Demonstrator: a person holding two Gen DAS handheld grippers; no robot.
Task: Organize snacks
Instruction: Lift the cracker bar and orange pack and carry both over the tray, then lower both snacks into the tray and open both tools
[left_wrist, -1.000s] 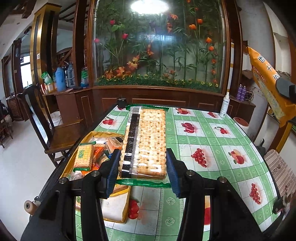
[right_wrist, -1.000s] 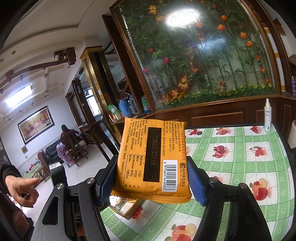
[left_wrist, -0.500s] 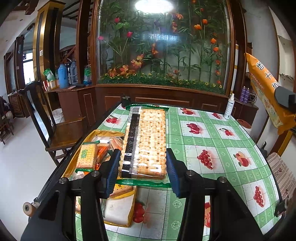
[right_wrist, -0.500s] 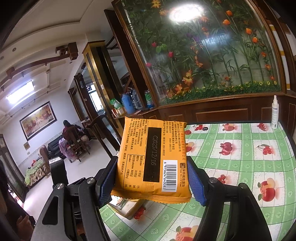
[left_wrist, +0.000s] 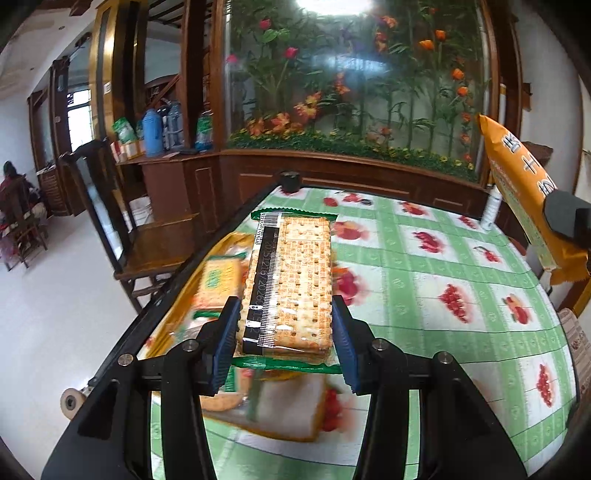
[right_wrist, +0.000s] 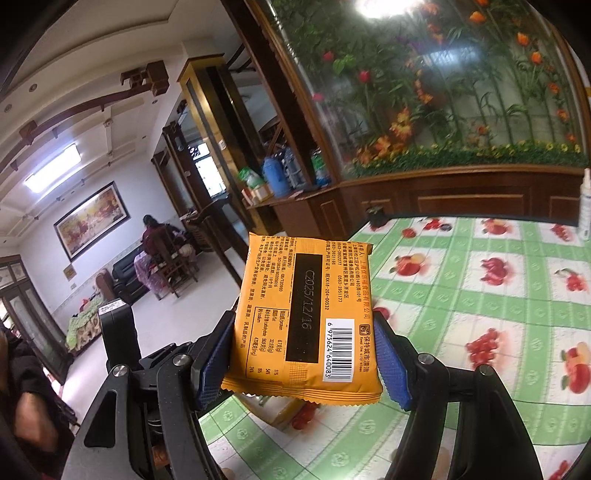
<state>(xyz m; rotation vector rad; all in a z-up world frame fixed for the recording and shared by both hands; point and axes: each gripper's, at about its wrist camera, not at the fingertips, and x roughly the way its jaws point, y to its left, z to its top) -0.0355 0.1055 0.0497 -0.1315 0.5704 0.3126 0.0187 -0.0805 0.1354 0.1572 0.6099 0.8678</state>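
While each hand-held gripper (left_wrist: 284, 341) (right_wrist: 303, 358) clamps a packet, biscuit packs (left_wrist: 216, 280) fill the yellow box (left_wrist: 295, 434).

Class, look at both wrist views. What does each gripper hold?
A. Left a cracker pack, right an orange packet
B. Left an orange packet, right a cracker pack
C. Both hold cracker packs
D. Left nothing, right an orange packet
A: the left gripper clamps the long cracker pack between its blue pads, and the right gripper clamps the orange packet.

Cracker pack (left_wrist: 290, 280) above table (left_wrist: 443, 295), right of tray (left_wrist: 173, 317).
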